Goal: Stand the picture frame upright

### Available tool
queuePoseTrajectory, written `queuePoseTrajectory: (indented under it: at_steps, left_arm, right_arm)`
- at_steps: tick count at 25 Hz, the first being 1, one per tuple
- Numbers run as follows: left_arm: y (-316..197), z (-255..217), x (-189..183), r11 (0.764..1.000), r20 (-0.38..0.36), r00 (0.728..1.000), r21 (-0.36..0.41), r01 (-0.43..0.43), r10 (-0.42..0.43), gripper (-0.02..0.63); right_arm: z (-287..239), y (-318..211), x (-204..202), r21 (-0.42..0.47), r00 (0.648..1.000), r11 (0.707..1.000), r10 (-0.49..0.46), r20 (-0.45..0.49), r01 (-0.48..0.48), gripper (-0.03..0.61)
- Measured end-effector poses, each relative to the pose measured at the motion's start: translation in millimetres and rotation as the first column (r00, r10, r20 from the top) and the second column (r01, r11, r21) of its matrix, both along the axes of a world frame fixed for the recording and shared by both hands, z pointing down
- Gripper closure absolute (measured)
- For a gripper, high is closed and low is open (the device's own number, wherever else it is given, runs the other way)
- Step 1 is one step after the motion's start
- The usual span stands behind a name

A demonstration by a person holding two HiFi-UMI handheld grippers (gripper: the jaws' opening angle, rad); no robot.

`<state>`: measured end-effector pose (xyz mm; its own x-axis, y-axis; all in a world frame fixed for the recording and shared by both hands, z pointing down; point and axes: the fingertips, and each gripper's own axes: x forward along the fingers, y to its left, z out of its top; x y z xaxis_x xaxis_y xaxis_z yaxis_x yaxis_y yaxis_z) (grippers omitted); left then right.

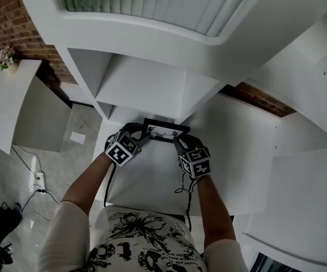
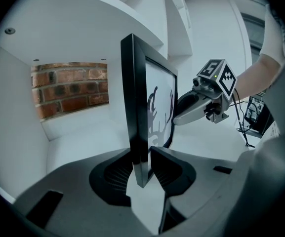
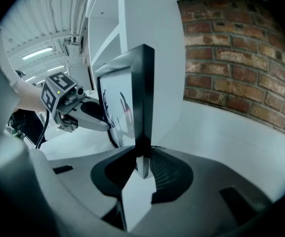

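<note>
While pinched at its 9 and 3 o'clock edges, picture frame (image 1: 164, 130) stands on white shelf (image 1: 152, 177) | left gripper (image 2: 142, 171), right gripper (image 3: 142, 169): each clamped on a rim | judged rigid, light, glass fragile; hold rims, not face.

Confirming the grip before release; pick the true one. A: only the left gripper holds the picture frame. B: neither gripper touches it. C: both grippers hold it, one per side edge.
C: the left gripper and right gripper each clamp an edge of the picture frame.
</note>
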<state>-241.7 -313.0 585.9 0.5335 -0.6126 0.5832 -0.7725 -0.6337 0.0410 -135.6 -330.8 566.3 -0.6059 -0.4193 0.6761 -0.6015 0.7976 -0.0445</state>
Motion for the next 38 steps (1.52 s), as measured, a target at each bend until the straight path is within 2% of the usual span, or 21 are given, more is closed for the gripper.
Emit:
queuePoseTrajectory:
  at_steps: [8,13,30,33,35,38]
  left_arm:
    - [-8.2,-4.9,-3.9,1.0,0.002,1.0,0.022,0.008,-0.009,0.485]
    - [-12.3,-0.3,-8.7,1.0,0.0,1.0,0.004,0.029,-0.029,0.48]
    - [-15.1,-0.8,-12.0,0.998,0.02,0.998,-0.012,0.057,-0.057,0.474]
    - [-11.4,-1.0,-13.6,0.998,-0.001,0.998,-0.025,0.065,-0.066,0.446]
    - [-8.9,-0.3,-16.3,0.997,-0.02,0.997,-0.025,0.076,-0.077,0.399]
    - [-2.5,1.1,-22.9,0.994,-0.038,0.994,-0.017,0.105,-0.106,0.385]
  right_arm:
    - [-0.5,-5.2,-3.8,0.013,1.0,1.0,0.011,-0.003,-0.011,0.489]
    - [-0.8,-9.2,-7.3,0.033,1.0,0.999,0.016,-0.002,-0.016,0.488]
    - [3.6,-9.6,-6.6,-0.009,0.997,0.998,0.069,0.042,-0.069,0.474]
    - [6.8,-9.2,-2.8,-0.023,0.994,0.995,0.1,0.039,-0.099,0.431]
    - [8.0,-7.3,0.3,-0.024,0.993,0.994,0.107,0.041,-0.106,0.428]
    - [4.4,-3.0,5.7,-0.014,0.992,0.993,0.114,0.05,-0.114,0.428]
